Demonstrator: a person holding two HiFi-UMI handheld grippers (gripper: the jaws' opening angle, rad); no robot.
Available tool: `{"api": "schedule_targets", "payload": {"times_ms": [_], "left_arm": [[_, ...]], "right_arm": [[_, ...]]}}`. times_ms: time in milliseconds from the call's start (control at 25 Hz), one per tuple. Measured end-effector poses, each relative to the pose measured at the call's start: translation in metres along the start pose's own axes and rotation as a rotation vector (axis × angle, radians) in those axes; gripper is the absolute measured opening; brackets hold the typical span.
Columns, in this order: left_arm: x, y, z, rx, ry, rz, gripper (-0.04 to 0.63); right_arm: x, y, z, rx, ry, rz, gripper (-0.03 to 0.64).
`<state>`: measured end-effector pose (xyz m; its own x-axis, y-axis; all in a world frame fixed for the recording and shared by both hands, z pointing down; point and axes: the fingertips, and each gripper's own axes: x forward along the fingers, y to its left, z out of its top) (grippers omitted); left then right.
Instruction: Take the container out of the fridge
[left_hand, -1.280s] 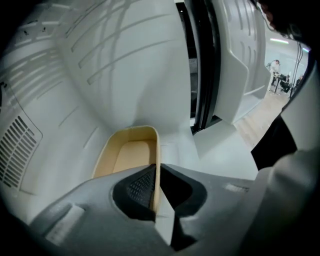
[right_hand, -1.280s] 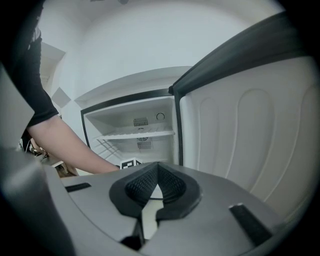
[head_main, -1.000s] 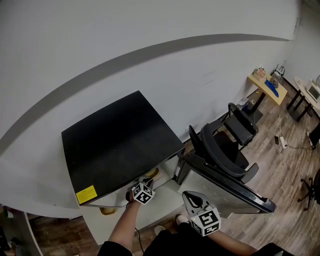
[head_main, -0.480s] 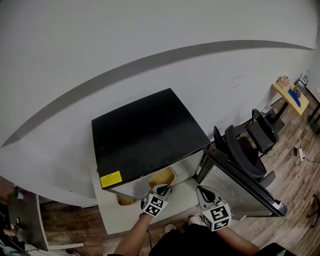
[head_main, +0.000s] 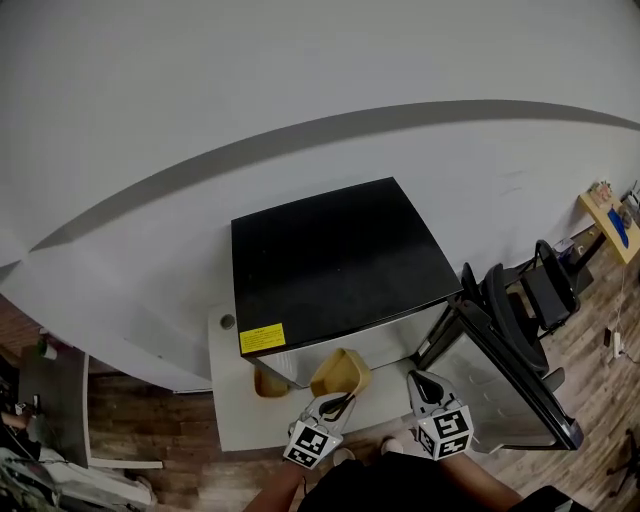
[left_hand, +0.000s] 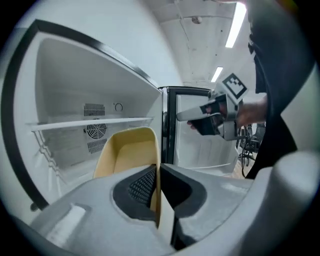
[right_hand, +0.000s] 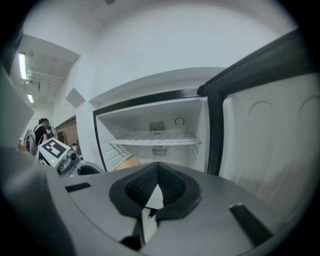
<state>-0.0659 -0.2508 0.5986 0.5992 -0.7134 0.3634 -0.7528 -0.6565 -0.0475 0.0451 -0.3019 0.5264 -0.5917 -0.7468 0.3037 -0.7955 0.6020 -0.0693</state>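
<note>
The black-topped fridge (head_main: 335, 260) stands with its door (head_main: 500, 375) swung open to the right. A tan, open-topped container (head_main: 342, 370) hangs just outside the fridge's front, tilted. My left gripper (head_main: 338, 400) is shut on its near rim; in the left gripper view the thin wall of the container (left_hand: 127, 155) is pinched between the pads of the left gripper (left_hand: 157, 182). My right gripper (head_main: 421, 384) hovers beside it, near the door, shut with nothing in it. In the right gripper view the right gripper (right_hand: 157, 181) faces the fridge's white interior.
A second tan object (head_main: 268, 384) lies at the fridge's lower front, on the white platform (head_main: 235, 425). A wire shelf (left_hand: 95, 122) crosses the interior. A black office chair (head_main: 525, 305) stands behind the open door. A side table (head_main: 55, 400) stands left.
My left gripper has drawn the tan container back out of the fridge opening and raised it. The right gripper shifted slightly. The head view has swung, so the fridge sits further right.
</note>
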Motion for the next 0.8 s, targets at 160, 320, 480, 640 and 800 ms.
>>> {"api": "schedule_targets", "payload": {"times_ms": [160,320,480,640,800], "left_arm": [[-0.030,0.002,0.021,-0.016,-0.062,0.044,0.026],[-0.054,-0.001,0.036,-0.011,-0.101,0.098,0.026],[-0.082,0.005,0.052,-0.091,-0.181,0.203,0.027],[-0.109,0.019,0.061,-0.191,-0.266,0.345,0.028],[-0.124,0.030,0.046,-0.212,-0.242,0.424,0.026]], "right_arm": [[0.007,0.013,0.005,-0.021,0.001,0.039,-0.005],[0.012,0.025,0.008,-0.044,0.007,0.073,-0.005],[0.017,0.037,0.012,-0.062,0.008,0.107,-0.004],[0.022,0.048,0.016,-0.076,0.005,0.137,-0.005],[0.024,0.055,0.018,-0.089,-0.001,0.150,-0.005]]}}
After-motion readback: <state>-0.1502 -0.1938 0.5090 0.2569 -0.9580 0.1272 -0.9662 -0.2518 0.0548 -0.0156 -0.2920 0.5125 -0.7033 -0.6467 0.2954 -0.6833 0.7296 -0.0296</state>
